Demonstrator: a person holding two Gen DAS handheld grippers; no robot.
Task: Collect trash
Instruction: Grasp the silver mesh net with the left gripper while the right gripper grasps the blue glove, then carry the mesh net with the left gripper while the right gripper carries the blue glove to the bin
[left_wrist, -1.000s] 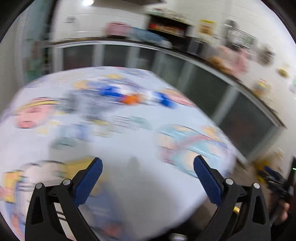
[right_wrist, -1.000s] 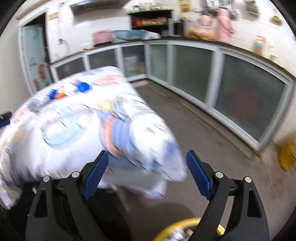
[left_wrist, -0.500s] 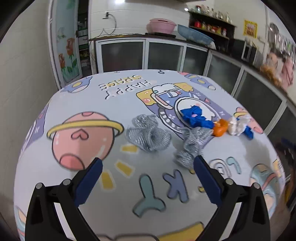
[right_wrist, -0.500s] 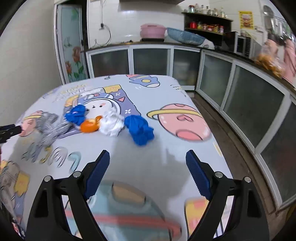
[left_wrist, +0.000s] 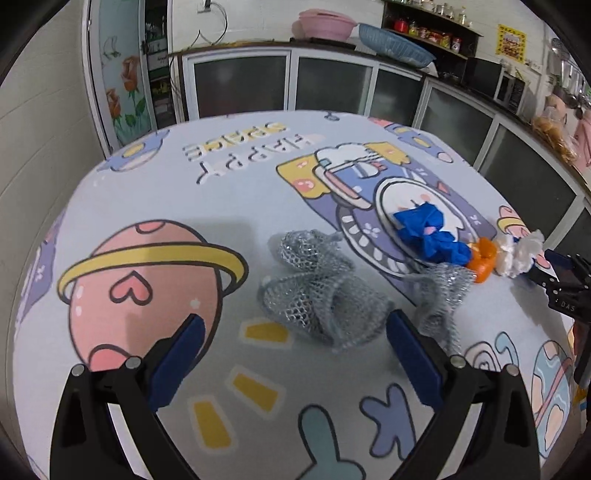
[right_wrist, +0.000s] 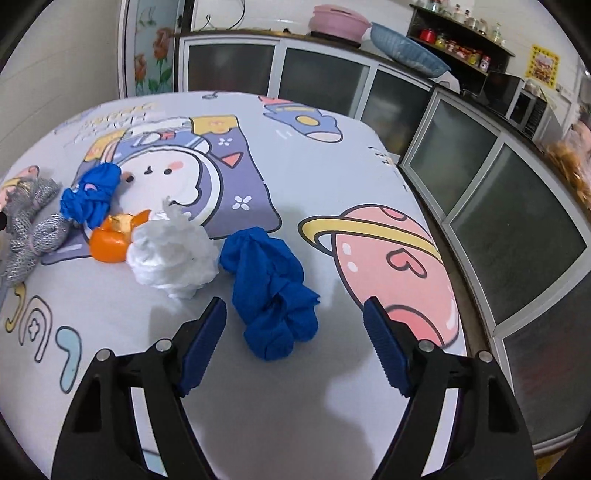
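Hovering low over the cartoon-printed tablecloth (left_wrist: 155, 206), left gripper (left_wrist: 295, 334) with jaws spread wide and holding nothing, blue pads flanking a crumpled silver mesh wad (left_wrist: 314, 291) just ahead. Just right of that, a second silver mesh wad (left_wrist: 441, 291), lying by the right pad. Farther on, a row of trash running toward the right edge: a crumpled blue glove (left_wrist: 428, 230), then an orange scrap (left_wrist: 482, 258) touching it, then a white tissue ball (left_wrist: 517, 251). At the right edge of the left wrist view, the dark body of the other gripper, close to the tissue. Beyond the table, glass-fronted cabinets (left_wrist: 332, 85) with a pink basin (left_wrist: 325, 24) and a blue basket (left_wrist: 395, 42) on the counter.

Poised over the same cloth, right gripper (right_wrist: 295, 321) likewise wide open and empty, a larger crumpled blue glove (right_wrist: 269, 284) lying between and just ahead of the pads, nearer the left one. Touching its far-left side, the white tissue ball (right_wrist: 173, 251); pressed against that, the orange scrap (right_wrist: 112, 240); behind the scrap, the smaller blue glove (right_wrist: 92, 195). At the far left edge, the silver mesh (right_wrist: 29, 221), partly cut off. All trash resting on the tablecloth, none lifted.
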